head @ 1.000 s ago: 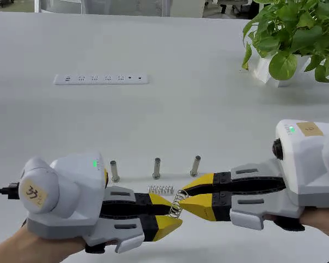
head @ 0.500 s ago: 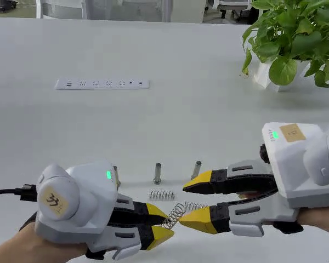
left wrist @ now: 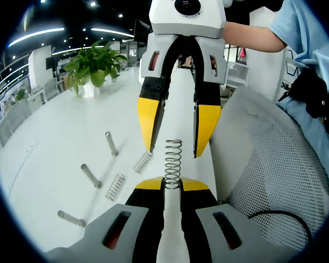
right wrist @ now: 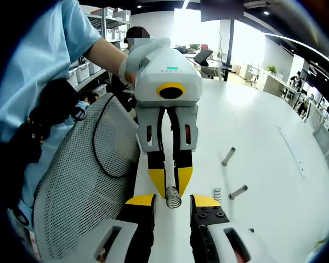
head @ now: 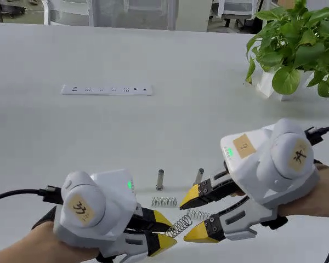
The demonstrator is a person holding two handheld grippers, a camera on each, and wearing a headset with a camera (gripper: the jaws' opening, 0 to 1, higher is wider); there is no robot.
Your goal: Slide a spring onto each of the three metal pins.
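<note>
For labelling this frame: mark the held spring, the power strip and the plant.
held spring (head: pixel 180 225), head view, its middle coils.
power strip (head: pixel 107 90), head view, centre of its top face.
plant (head: pixel 285 80), head view, a large lower leaf.

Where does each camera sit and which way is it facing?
Head view: on the headset, looking forward and down at the workbench; left gripper, right gripper, hands show.
Left gripper view: on the left gripper, facing the open right gripper; blue sleeve shows.
Right gripper view: on the right gripper, facing the left gripper; blue sleeve shows.
Both gripper views share the spring the left gripper holds.
</note>
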